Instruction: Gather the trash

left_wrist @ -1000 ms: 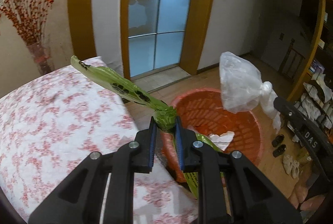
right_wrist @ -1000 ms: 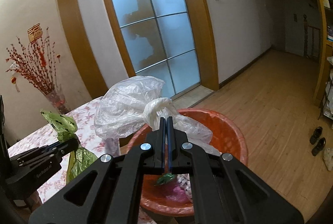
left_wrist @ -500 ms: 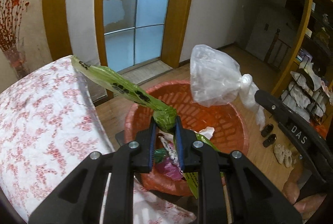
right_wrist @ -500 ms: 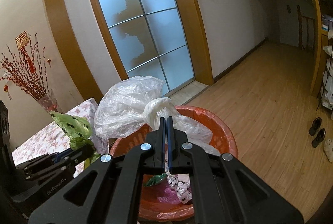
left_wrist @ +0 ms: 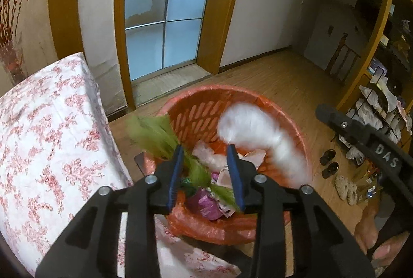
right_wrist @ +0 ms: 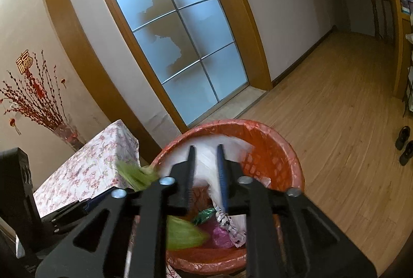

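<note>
A: Where does the trash sit?

B: Over the orange basket (left_wrist: 196,110), which has an orange bag lining it and stands on the wooden floor (right_wrist: 335,123) just beside the table (left_wrist: 46,128) with the red-flowered cloth. The green wrapper (left_wrist: 155,138) shows as a blur at the basket's near left rim, part of it between the left gripper (left_wrist: 206,156)'s blue-padded fingers (left_wrist: 176,169).

A: Is it gripped?

B: No. Those jaws have just been opening and stand parted; the wrapper looks loose against the left pad only, though the blur makes contact hard to judge.

A: And the other side?

B: The right gripper (right_wrist: 206,156) has also just been opening. Its jaws stand a little apart, and the white plastic bag (right_wrist: 206,161) is a smear between and beyond them, above the basket's inside. In the left view the same bag is a white streak across the basket's far right wall.

A: What lies inside already?

B: A purple wrapper (left_wrist: 204,203), crumpled white paper (left_wrist: 209,156), and a small spotted piece (right_wrist: 229,223).
</note>
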`<action>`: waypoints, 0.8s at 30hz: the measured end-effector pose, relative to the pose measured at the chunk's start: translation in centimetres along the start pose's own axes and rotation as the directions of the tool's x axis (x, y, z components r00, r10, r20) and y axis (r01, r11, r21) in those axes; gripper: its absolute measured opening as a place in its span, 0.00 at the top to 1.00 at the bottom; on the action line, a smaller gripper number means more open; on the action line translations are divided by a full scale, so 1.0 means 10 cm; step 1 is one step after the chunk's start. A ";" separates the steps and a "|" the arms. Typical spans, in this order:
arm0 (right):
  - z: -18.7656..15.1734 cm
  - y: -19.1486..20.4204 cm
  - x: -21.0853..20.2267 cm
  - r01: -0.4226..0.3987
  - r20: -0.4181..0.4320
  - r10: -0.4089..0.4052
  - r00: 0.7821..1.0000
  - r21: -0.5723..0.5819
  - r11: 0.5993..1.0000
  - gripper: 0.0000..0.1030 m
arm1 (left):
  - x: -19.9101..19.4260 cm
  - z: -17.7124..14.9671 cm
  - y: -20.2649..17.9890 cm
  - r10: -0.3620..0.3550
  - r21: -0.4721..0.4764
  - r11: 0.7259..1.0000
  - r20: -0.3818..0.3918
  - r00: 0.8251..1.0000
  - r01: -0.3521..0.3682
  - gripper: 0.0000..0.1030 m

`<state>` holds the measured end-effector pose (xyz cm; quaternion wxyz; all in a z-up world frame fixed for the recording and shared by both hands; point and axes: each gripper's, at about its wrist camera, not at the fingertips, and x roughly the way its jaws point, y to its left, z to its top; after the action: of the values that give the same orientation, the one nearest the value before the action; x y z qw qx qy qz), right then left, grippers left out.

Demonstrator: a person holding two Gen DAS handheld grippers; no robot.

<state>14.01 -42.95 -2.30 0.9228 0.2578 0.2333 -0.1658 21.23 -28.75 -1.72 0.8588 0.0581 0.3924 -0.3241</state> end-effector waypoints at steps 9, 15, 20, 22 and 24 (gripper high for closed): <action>-0.06 0.13 -0.28 0.061 0.053 -0.056 0.997 -0.090 0.994 0.35 | -0.33 -0.16 0.25 0.082 -0.019 0.997 0.048 0.996 -0.081 0.49; -0.30 0.46 -0.61 0.139 0.118 -0.112 0.987 -0.245 0.959 0.11 | -0.94 -0.43 0.47 0.209 -0.052 0.978 0.172 0.963 -0.203 0.27; -0.58 0.72 -0.86 0.177 0.154 -0.133 0.979 -0.323 0.930 0.09 | -1.52 -0.80 0.57 0.356 -0.116 0.934 0.276 0.893 -0.337 0.09; -0.67 0.78 -0.94 0.169 0.151 -0.125 0.981 -0.327 0.930 0.09 | -1.70 -0.93 0.57 0.405 -0.131 0.915 0.304 0.862 -0.383 0.04; -0.77 0.83 -1.01 0.171 0.148 -0.128 0.981 -0.328 0.929 0.07 | -1.83 -1.03 0.56 0.437 -0.142 0.899 0.324 0.839 -0.413 0.04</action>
<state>6.41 -30.05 0.41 0.9508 0.0655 0.2194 -0.2086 9.24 -11.35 3.40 0.9662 0.0570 0.2221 -0.1174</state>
